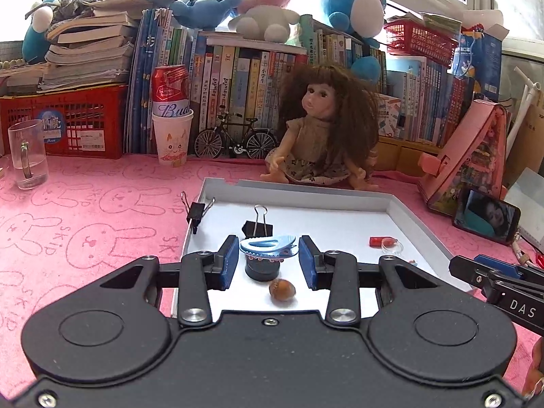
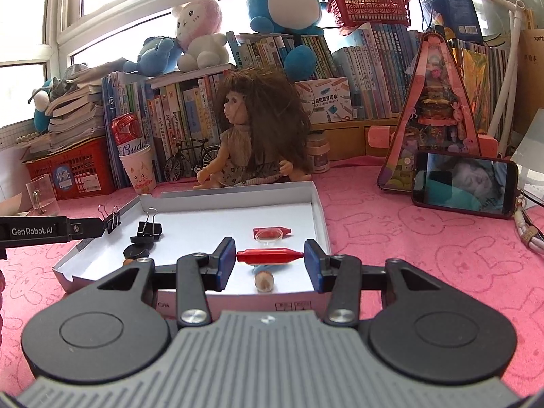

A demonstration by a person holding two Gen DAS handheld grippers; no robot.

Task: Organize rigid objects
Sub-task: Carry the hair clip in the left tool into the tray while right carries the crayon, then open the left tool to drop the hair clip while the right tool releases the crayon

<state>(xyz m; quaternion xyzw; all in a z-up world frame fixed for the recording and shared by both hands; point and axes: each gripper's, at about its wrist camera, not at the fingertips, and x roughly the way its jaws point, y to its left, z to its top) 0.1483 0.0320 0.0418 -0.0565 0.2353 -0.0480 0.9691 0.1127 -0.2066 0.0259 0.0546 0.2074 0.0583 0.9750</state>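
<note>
While both grippers hang over the pink cloth (image 1: 85, 224), the white tray (image 1: 340, 200) lies below and ahead of both sets of jaws, its far wall just in front of the seated doll (image 1: 323, 129). Beyond the doll stands a row of books (image 1: 238, 81), with plush toys on top. Far left of the left jaws stand a glass mug (image 1: 27, 153) and a paper cup (image 1: 172, 136) with a red can (image 1: 170, 85) in it; far right of the right jaws a phone (image 2: 464, 183) leans upright. Left gripper (image 1: 268, 261): jaws narrow, pads pressed on both ends of a blue clip (image 1: 267, 246), which is held clear of the tray floor. Directly under that clip sits a black round part (image 1: 261, 270); ahead of the jaws stands one binder clip (image 1: 257, 226), and a second binder clip (image 1: 196, 209) grips the tray's left wall, ahead and to the left. Right gripper (image 2: 269, 261): jaws partly closed, pads clamped on the two ends of a red crayon (image 2: 270, 256), held level above the tray. Ahead of these jaws lies a second red piece (image 2: 272, 233) with a clear ring on it. Just below and behind the left jaws a brown nut (image 1: 282, 290) rests on the tray floor.
</note>
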